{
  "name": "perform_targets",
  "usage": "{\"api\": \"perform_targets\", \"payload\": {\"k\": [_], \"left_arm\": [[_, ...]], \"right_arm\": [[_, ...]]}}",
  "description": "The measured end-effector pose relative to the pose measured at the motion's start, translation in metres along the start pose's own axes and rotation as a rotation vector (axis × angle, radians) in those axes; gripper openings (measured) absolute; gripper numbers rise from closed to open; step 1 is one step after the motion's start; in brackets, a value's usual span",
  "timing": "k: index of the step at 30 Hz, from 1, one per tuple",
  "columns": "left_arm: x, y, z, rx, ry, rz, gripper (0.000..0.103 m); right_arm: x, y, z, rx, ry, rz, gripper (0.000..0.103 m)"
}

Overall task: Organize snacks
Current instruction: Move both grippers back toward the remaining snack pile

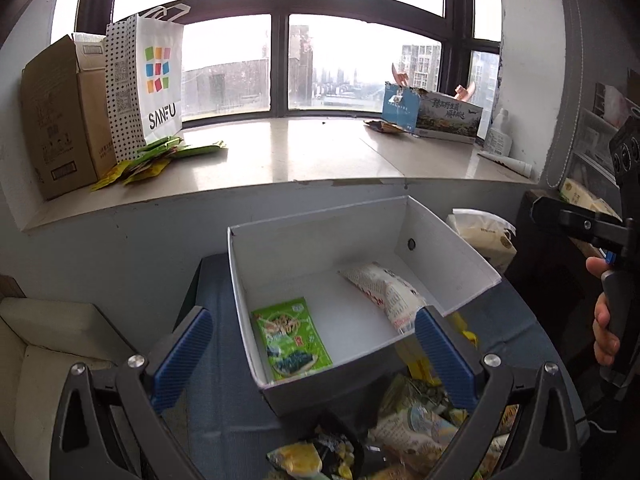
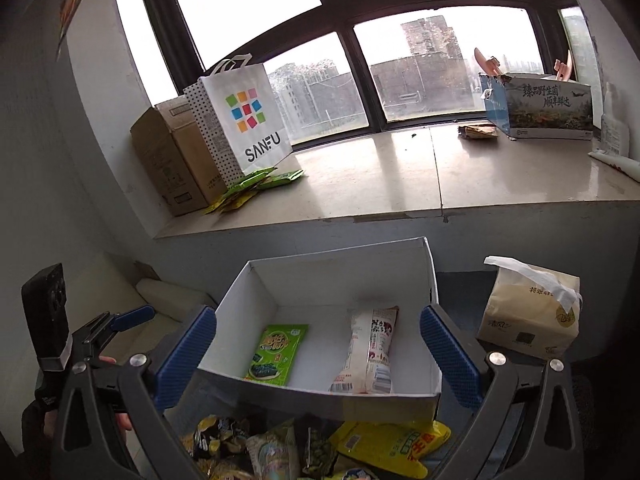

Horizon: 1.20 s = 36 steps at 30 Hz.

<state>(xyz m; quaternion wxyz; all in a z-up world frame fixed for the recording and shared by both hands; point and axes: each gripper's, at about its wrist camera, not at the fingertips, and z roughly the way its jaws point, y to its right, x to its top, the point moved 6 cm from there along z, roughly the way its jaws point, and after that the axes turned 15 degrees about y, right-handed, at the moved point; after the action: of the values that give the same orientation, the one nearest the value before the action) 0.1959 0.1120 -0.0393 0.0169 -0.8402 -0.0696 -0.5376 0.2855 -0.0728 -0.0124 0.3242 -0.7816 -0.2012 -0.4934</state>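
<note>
From the left wrist view, the left claw (image 1: 314, 354) stands released, its blue-padded fingers (image 1: 184, 354) spread wide with nothing gripped between them, poised above the near edge of a white box (image 1: 320, 240) that sits on a blue-covered tabletop (image 1: 216, 292). Inside the box lie two snacks, well apart: a green seaweed packet (image 1: 290, 338) flat near the front left corner, and a white wrapped snack (image 1: 382, 294) lying at an angle toward the right wall. In front of the box, below the claw, a loose pile of snack packets (image 1: 408, 424) in yellow, green and pale wrappers covers the tabletop. At the right edge a hand (image 1: 602, 320) grips the handle of the right claw (image 1: 576, 220). Beyond the box a windowsill (image 1: 304, 152) carries a white SANFU bag (image 1: 158, 76), a cardboard box (image 1: 60, 120) and some green packets (image 1: 160, 160). From the right wrist view, the right claw (image 2: 318, 356) is likewise released, its fingers (image 2: 450, 356) wide apart and empty, framing the white box (image 2: 340, 272). The green seaweed packet (image 2: 278, 354) lies on the left of the box floor and the white wrapped snack (image 2: 372, 350) on the right, not touching each other. The pile of snack packets (image 2: 320, 446) lies just before the box's front wall. A tissue pack (image 2: 528, 308) stands to the right of the box, and the left claw (image 2: 120, 322) shows at the lower left.
</note>
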Motion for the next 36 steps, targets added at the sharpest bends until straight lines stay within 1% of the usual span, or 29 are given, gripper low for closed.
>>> {"api": "perform_targets", "payload": {"k": [4, 7, 10, 12, 14, 16, 19, 21, 23, 26, 30, 32, 35, 36], "left_arm": [[-0.014, 0.017, -0.050, -0.053, 0.033, -0.001, 0.103], [-0.028, 0.024, -0.081, -0.069, 0.042, -0.014, 0.103], [-0.043, 0.023, -0.104, -0.063, 0.047, -0.042, 0.103], [-0.052, 0.023, -0.118, -0.075, 0.051, -0.060, 0.103], [-0.060, 0.023, -0.131, -0.083, 0.057, -0.064, 0.103], [-0.066, 0.025, -0.141, -0.086, 0.056, -0.060, 0.103], [-0.067, 0.023, -0.148, -0.092, 0.062, -0.071, 0.103], [-0.064, 0.021, -0.151, -0.092, 0.077, -0.083, 0.103], [-0.063, 0.018, -0.153, -0.077, 0.085, -0.084, 0.103], [-0.062, 0.016, -0.154, -0.072, 0.088, -0.080, 0.103], [-0.063, 0.012, -0.156, -0.070, 0.092, -0.075, 0.103], [-0.065, 0.011, -0.157, -0.063, 0.090, -0.063, 0.103], [-0.069, 0.008, -0.157, -0.051, 0.083, -0.047, 0.103], [-0.071, 0.006, -0.157, -0.048, 0.082, -0.047, 0.103]], "right_arm": [[-0.016, -0.019, -0.048, 0.014, 0.034, -0.091, 0.103], [-0.029, -0.030, -0.082, 0.031, 0.048, -0.120, 0.103], [-0.048, -0.039, -0.110, 0.035, 0.030, -0.146, 0.103], [-0.064, -0.043, -0.123, -0.002, 0.010, -0.182, 0.103], [-0.079, -0.046, -0.137, -0.020, -0.008, -0.201, 0.103], [-0.096, -0.050, -0.147, -0.006, -0.032, -0.199, 0.103], [-0.115, -0.051, -0.155, 0.000, -0.066, -0.206, 0.103], [-0.124, -0.053, -0.151, -0.008, -0.099, -0.238, 0.103], [-0.130, -0.055, -0.141, -0.006, -0.136, -0.257, 0.103], [-0.138, -0.061, -0.121, 0.036, -0.185, -0.257, 0.103], [-0.151, -0.069, -0.076, 0.059, -0.272, -0.287, 0.103], [-0.162, -0.073, -0.050, 0.048, -0.333, -0.296, 0.103], [-0.176, -0.080, -0.015, 0.056, -0.397, -0.337, 0.103], [-0.181, -0.082, -0.006, 0.052, -0.416, -0.356, 0.101]]}}
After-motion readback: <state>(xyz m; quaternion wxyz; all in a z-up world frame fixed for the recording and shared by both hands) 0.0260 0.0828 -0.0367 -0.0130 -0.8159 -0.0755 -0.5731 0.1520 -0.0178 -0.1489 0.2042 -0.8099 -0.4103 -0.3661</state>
